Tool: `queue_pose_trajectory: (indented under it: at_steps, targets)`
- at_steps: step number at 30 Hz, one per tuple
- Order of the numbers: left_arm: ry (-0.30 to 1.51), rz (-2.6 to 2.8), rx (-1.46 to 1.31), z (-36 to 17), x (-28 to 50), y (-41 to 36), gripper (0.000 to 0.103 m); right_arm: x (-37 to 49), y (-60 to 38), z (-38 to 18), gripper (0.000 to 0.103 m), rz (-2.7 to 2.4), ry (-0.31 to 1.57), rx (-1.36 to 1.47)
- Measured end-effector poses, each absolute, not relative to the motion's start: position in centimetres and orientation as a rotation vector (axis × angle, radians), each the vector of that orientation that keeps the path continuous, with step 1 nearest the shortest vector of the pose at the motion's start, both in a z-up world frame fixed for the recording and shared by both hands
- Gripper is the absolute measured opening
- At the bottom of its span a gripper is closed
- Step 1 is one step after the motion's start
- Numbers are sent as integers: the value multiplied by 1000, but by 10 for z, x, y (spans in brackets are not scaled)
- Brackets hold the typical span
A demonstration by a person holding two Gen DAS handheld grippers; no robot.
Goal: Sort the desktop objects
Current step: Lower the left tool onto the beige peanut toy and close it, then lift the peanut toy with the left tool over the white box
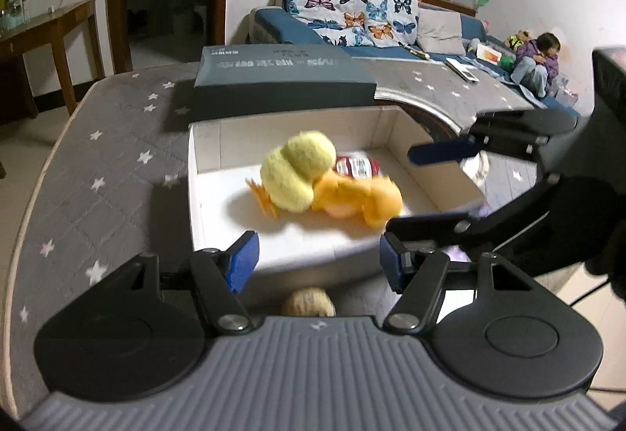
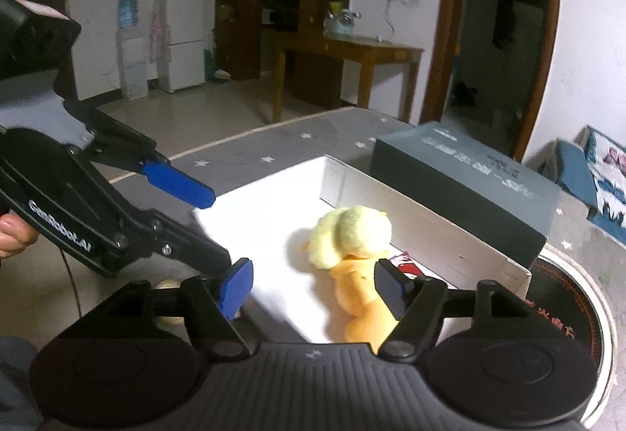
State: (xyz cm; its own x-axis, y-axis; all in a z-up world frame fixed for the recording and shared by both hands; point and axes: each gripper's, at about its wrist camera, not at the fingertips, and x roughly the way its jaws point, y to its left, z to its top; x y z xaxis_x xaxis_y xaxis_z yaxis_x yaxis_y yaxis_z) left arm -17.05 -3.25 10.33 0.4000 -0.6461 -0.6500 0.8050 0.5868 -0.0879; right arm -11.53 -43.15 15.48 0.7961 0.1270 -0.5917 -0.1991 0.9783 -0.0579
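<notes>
Plush duck (image 1: 309, 180), yellow and orange, lying on its side inside the open white box (image 1: 203, 157), atop a red-and-white packet (image 1: 354, 166). Left tool (image 1: 319, 260) poised at the box's near rim, pads apart, nothing between. Right tool (image 2: 313, 284) likewise apart and empty, hovering over the duck's orange end. Each tool visible in the other's view, crossing above the box side. Dark grey lidded box (image 1: 281, 73) just behind the white box. Small tan furry object (image 1: 309, 307) on the worktop near the front rim, partly hidden. Worktop (image 1: 98, 165) covered in grey star-print cloth, front edge curved. Beyond: sofa (image 1: 274, 24) with butterfly throw, a seated person (image 1: 536, 59), wooden side table (image 2: 352, 55), fridge (image 2: 182, 31). Bare cloth left of the box.
</notes>
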Motion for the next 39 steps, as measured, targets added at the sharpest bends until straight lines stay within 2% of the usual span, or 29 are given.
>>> queue_pose_trajectory:
  at_steps: [11,19,24,31,39]
  targets:
    - [806,-890,280,59,-183,-17,67,-149,-406,138,74,238,684,-124]
    - [795,-856,337,41,-174,-28,66,-152,-403,119,75,238,732,-107]
    - [814,-855,351,34,-171,-29,44,-150,-405,115,74,238,738,-95]
    - [794,-861,343,41,-174,-24,44,-148,-403,112,74,244,743,-94]
    - [731,-908,315,77,-184,-15,44,-152,-406,114,75,245,744,-84]
